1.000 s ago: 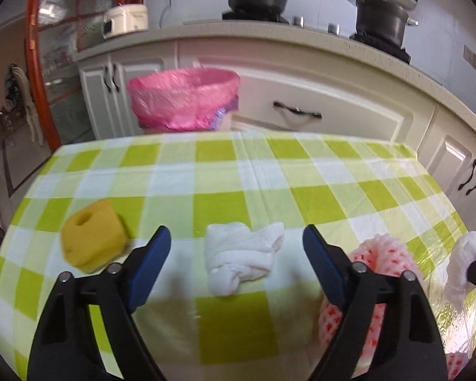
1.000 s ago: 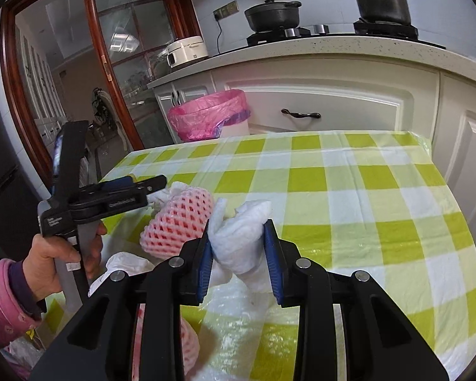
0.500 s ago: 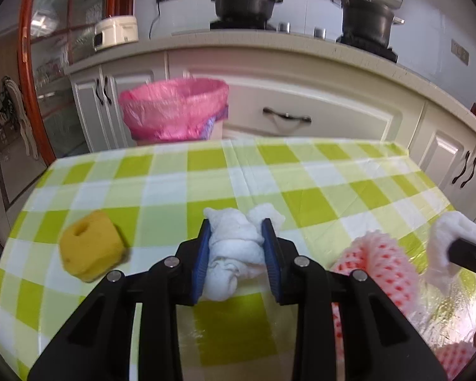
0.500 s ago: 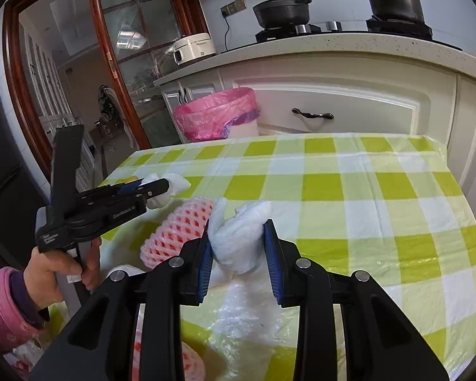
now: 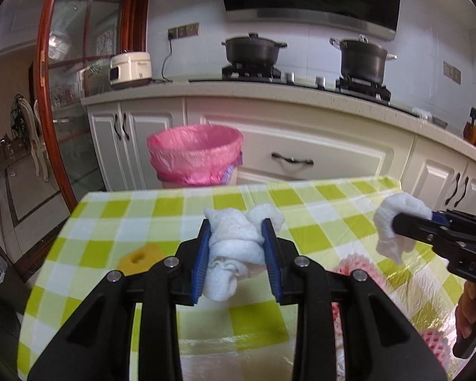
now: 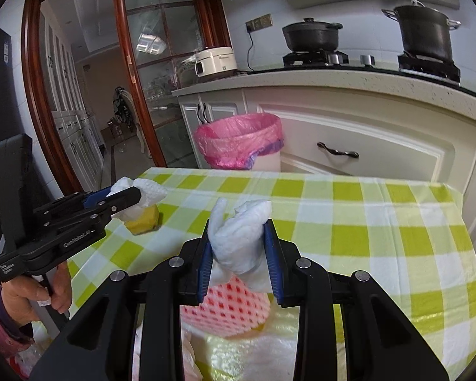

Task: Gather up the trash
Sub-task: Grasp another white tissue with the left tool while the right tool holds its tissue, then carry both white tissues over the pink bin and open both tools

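Between the left gripper's (image 5: 236,255) closed pads, a wad (image 5: 234,247) of white tissue hangs clear of the worktop (image 5: 317,219); the right gripper (image 6: 239,250) likewise clamps a second wad (image 6: 239,238). Both look light, soft and crushable, so a grip across the middle should suffice. Beyond the worktop's far edge stands the pink-lined bin (image 5: 195,155), mouth open, with the path to it unobstructed. A yellow sponge (image 5: 139,258) and red foam net (image 6: 234,304) remain.

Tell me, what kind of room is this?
Most likely a home kitchen: two black pots sit on a stove, white cabinets run beneath the counter, and a pink-lined trash bin stands beside a checkered table.
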Demonstrator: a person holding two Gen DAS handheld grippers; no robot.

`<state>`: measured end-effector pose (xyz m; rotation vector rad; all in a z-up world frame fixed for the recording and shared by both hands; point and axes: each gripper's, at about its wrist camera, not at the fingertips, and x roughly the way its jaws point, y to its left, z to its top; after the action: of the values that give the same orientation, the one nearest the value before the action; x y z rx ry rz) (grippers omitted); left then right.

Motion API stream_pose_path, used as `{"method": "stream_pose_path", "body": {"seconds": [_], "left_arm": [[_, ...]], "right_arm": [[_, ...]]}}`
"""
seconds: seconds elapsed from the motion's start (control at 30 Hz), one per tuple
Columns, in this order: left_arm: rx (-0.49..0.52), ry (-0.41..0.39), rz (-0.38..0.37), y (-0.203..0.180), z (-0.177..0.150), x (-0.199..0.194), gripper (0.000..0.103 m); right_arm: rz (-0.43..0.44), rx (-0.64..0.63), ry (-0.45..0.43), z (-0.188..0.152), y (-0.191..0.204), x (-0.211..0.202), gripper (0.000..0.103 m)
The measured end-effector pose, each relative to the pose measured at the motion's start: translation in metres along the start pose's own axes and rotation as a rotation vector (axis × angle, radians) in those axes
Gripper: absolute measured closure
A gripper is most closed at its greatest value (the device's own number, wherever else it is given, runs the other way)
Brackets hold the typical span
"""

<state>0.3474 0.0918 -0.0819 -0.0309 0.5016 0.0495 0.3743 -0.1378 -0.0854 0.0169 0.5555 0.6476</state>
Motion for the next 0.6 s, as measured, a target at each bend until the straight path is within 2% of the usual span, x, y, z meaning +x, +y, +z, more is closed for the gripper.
{"method": "stream_pose_path", "body": {"seconds": [0.33,0.6], "left_arm": [[-0.006,-0.079,0.019,0.013,0.031,-0.021,0.072],[-0.006,-0.115,0.021,0.027,0.067,-0.009,0.071]], "right_arm": [[0.032,-0.059,-0.057,0.048,0.016,0.023,0.073],[0.061,-0.082,-0.078,0.086,0.023,0.056,0.073]]}}
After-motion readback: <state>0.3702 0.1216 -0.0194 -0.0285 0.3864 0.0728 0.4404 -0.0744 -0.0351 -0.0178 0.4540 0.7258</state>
